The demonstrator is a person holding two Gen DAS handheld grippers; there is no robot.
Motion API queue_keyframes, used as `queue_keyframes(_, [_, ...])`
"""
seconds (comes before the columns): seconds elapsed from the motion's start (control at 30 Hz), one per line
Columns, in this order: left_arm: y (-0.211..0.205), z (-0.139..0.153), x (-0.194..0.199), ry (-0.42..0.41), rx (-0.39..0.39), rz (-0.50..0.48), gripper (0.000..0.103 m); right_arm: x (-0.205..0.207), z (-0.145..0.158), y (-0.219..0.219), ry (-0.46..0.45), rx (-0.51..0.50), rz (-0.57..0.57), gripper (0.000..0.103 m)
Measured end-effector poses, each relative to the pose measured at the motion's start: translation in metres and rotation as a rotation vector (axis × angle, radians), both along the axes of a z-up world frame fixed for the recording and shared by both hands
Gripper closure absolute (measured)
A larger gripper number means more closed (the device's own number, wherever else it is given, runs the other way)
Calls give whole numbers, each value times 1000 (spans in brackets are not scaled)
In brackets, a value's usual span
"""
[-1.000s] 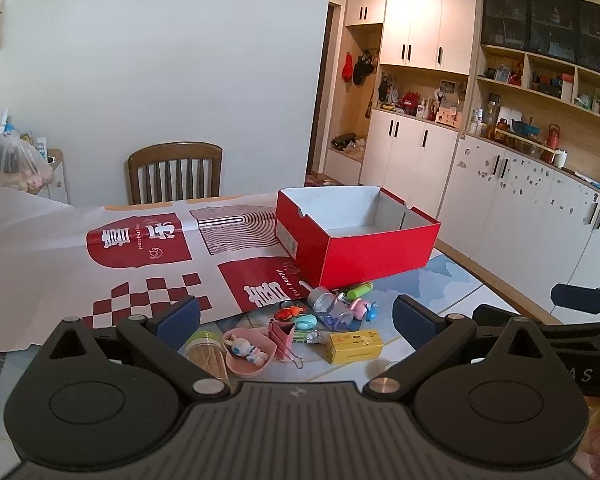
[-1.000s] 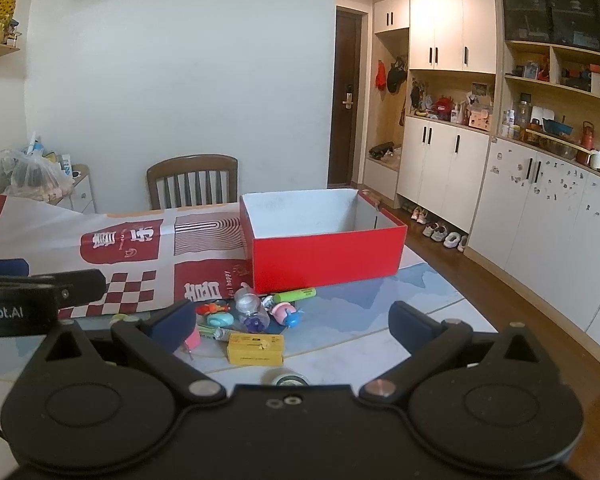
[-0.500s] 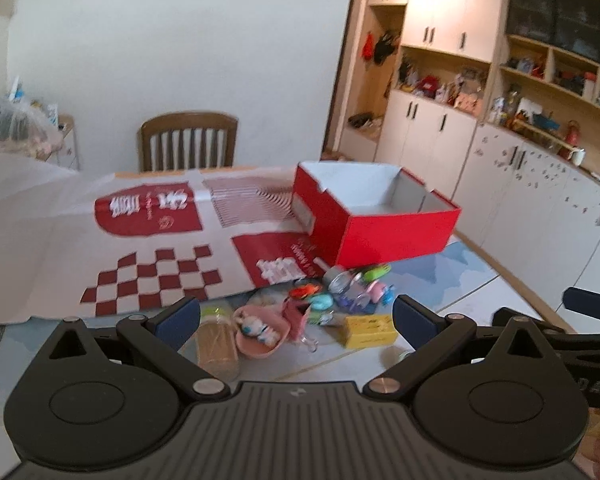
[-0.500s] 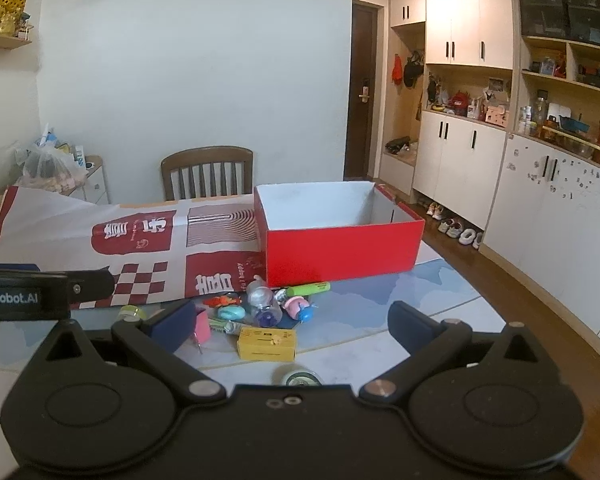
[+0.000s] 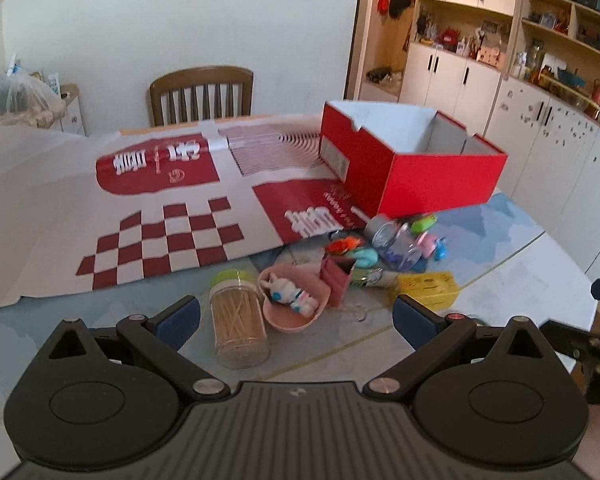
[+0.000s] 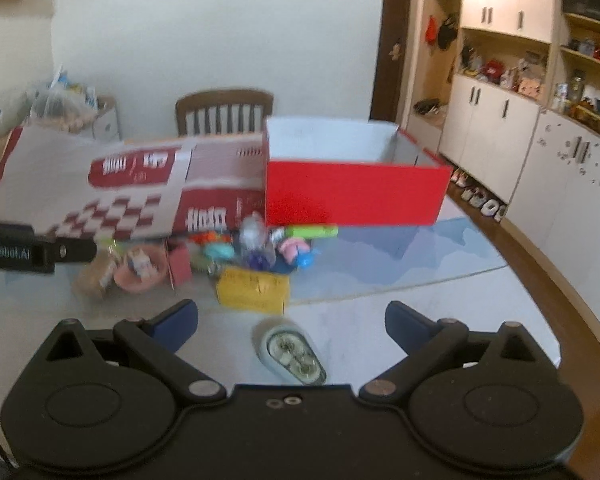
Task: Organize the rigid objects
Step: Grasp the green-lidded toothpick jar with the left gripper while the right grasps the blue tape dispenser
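An open red box [image 5: 416, 168] stands on the table, also in the right wrist view [image 6: 356, 192]. In front of it lies a heap of small things: a toothpick jar [image 5: 240, 320], a pink bowl [image 5: 296, 314] with a toy figure, a yellow box [image 5: 428, 290] [image 6: 252, 290], a clear jar [image 5: 396, 242], a green marker [image 6: 312, 232]. A small white flashlight [image 6: 292, 354] lies just ahead of my right gripper [image 6: 292, 320]. My left gripper [image 5: 296, 316] is open above the jar and bowl. Both are empty.
A red-and-white flattened carton [image 5: 140, 200] covers the table's left part. A wooden chair [image 5: 202, 94] stands behind the table. White cabinets [image 5: 540, 140] line the right wall. The table's curved edge [image 6: 572, 312] runs at the right.
Both grippers have moved forward and tilted down toward the heap. The objects look larger and nearer. The flashlight now shows fully between the right fingers.
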State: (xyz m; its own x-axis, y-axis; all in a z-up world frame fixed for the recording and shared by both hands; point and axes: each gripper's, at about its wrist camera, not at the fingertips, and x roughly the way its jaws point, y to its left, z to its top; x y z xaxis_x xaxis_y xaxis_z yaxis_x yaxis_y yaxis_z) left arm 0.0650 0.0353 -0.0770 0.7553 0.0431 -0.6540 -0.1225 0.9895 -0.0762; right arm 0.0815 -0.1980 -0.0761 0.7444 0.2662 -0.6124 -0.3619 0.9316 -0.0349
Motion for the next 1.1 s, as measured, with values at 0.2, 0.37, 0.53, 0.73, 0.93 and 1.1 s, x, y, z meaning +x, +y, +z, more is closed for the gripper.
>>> queue_keyframes(0.2, [16, -30, 23, 75, 9, 66, 0, 18, -29, -3, 79, -55, 71, 10])
queue_keyframes(0.37, [27, -47, 36, 117, 11, 100, 1, 33, -49, -5, 132, -79, 126, 14])
queue_keyframes(0.53, [31, -56, 44, 139, 16, 122, 1, 52, -66, -3, 180, -108, 163, 21])
queue_keyframes(0.73, [44, -65, 51, 176, -26, 161, 23, 61, -76, -1, 205, -130, 204, 25])
queue_keyframes(0.93, [50, -67, 54, 165, -86, 140, 37, 67, -81, 1, 223, -143, 229, 30])
queue_keyframes(1.1, [62, -67, 55, 163, -187, 136, 52, 70, -83, 1, 236, -130, 233, 36])
